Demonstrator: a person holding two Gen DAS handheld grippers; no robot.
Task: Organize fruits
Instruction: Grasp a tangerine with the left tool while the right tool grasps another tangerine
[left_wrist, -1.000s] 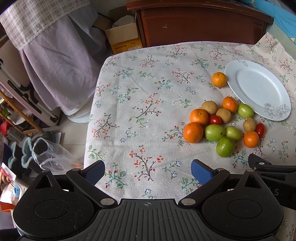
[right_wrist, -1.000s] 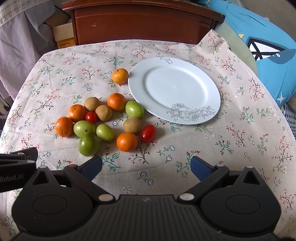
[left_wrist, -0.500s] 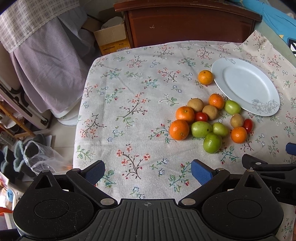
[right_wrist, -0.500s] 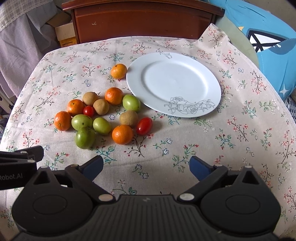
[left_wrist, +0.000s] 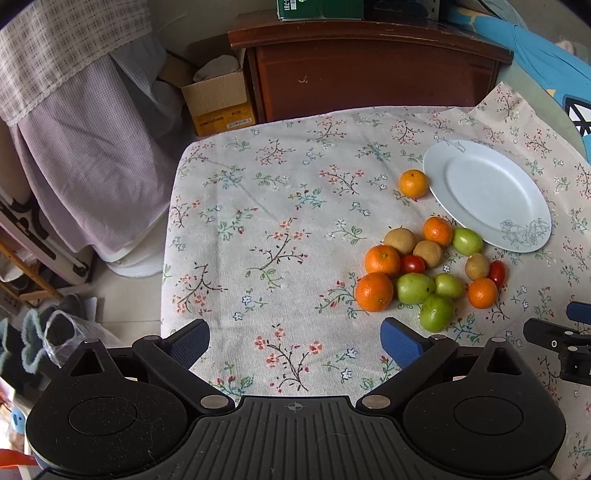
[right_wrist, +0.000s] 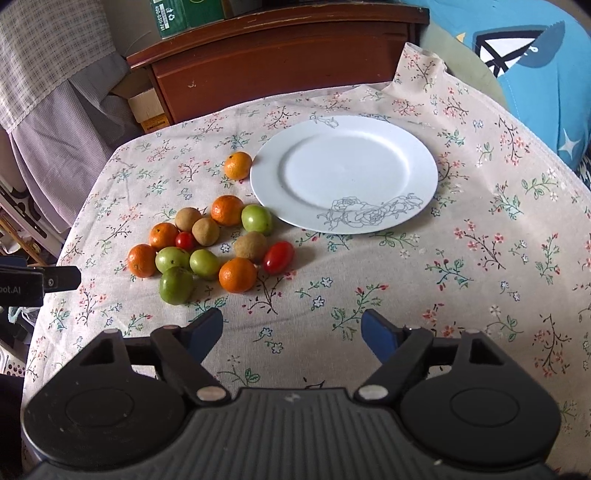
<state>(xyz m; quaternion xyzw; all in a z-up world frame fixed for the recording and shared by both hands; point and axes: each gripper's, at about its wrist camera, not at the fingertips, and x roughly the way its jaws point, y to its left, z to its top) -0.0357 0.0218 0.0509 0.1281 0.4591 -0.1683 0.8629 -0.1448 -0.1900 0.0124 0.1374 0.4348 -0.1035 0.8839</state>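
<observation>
Fruits (right_wrist: 207, 247) are lying clustered on the worktop (right_wrist: 461, 258) ahead of my right gripper (right_wrist: 291, 330), whose jaws are closing on nothing; my left gripper (left_wrist: 295, 341) is hanging released. Round pieces could be rolling away if I nudge neighbours. Beside them, the plate (right_wrist: 417, 162) is sitting empty.

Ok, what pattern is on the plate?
Plain white plate with a grey outlined rose drawing at its near rim; clearest in the right wrist view.
</observation>
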